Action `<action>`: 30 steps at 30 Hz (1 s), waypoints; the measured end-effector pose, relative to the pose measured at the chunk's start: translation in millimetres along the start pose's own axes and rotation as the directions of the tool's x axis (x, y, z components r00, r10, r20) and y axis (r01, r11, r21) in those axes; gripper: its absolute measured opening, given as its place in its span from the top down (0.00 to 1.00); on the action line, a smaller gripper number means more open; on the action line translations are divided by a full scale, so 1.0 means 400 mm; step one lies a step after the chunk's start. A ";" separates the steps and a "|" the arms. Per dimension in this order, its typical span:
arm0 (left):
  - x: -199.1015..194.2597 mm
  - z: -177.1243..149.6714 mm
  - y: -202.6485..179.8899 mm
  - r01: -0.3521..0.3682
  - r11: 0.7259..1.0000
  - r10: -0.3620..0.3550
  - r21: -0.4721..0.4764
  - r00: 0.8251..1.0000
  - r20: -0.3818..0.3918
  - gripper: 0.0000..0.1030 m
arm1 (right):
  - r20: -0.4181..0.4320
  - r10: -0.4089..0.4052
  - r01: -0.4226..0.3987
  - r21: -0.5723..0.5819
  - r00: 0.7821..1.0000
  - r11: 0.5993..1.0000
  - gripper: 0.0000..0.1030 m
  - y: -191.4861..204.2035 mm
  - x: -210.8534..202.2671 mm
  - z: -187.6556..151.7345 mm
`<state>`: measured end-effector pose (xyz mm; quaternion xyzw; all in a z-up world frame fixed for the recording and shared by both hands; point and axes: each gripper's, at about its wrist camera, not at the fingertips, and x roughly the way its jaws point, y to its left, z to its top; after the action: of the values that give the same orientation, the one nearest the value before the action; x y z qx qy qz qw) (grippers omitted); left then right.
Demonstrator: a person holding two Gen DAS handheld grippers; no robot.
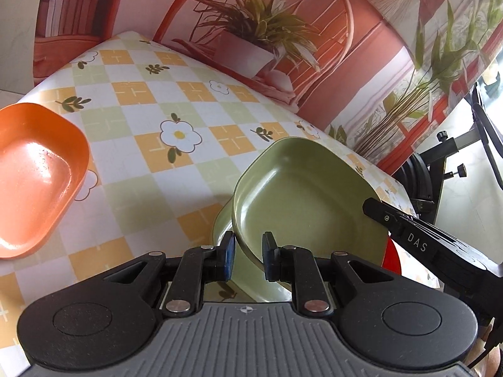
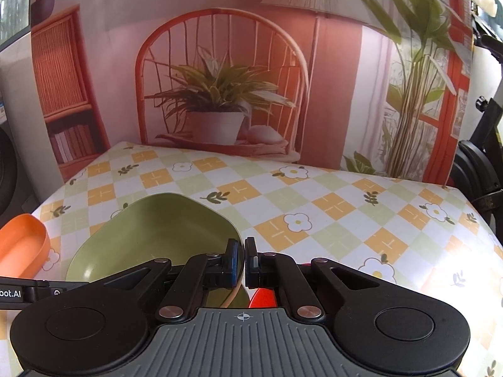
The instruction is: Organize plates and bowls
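A green bowl (image 1: 301, 201) (image 2: 157, 235) is tilted up off the checkered table (image 1: 141, 103) (image 2: 345, 207). My left gripper (image 1: 249, 257) straddles its near wall, one finger outside and one inside, shut on it. My right gripper (image 2: 244, 260) is shut on the thin rim at the bowl's other side; its black body (image 1: 415, 238) shows in the left wrist view. An orange bowl (image 1: 34, 182) (image 2: 22, 248) rests upright on the table to the left. A red dish (image 1: 391, 257) (image 2: 262, 297) lies partly hidden under the green bowl and the grippers.
A printed backdrop of a chair and potted plant (image 2: 220, 100) stands along the table's far edge. Black metal equipment (image 1: 440, 163) stands off the table's right end. The floral cloth stretches bare to the right of the green bowl.
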<state>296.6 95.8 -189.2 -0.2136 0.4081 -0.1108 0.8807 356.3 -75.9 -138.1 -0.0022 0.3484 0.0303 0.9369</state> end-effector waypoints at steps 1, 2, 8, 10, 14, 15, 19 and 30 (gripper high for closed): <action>0.001 0.000 0.003 -0.005 1.000 0.005 0.004 1.000 -0.001 0.81 | -0.007 -0.001 0.001 -0.008 1.000 1.000 0.97 0.005 0.004 -0.004; 0.001 0.000 0.005 -0.010 1.000 0.010 0.009 1.000 -0.001 0.81 | -0.013 -0.002 0.002 -0.014 1.000 1.000 0.97 0.007 0.008 -0.007; 0.007 -0.014 0.004 -0.045 0.998 0.045 0.045 0.999 -0.003 0.81 | -0.047 -0.014 0.012 -0.042 0.999 0.999 0.96 0.022 0.029 -0.022; 0.014 -0.019 0.005 -0.059 0.997 0.059 0.049 0.998 -0.013 0.81 | -0.053 -0.015 0.012 -0.054 0.998 0.998 0.96 0.026 0.033 -0.026; 0.019 -0.024 0.007 -0.070 0.996 0.071 0.056 0.997 -0.025 0.81 | -0.065 -0.022 0.018 -0.070 0.998 0.997 0.96 0.031 0.036 -0.030; 0.018 -0.024 0.006 -0.071 0.996 0.073 0.060 0.997 -0.024 0.81 | -0.069 -0.025 0.020 -0.074 0.997 0.997 0.96 0.031 0.038 -0.031; 0.017 -0.024 0.004 -0.076 0.995 0.078 0.062 0.997 -0.023 0.81 | -0.078 -0.027 0.021 -0.077 0.997 0.997 0.96 0.029 0.042 -0.035; 0.017 -0.025 0.000 -0.085 0.994 0.087 0.062 0.996 -0.026 0.81 | -0.085 -0.031 0.025 -0.073 0.996 0.997 0.95 0.027 0.043 -0.038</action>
<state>293.4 90.5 -199.6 -0.1672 0.4261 -0.0884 0.8847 358.7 -64.4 -160.8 -0.0420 0.3870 0.0295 0.9207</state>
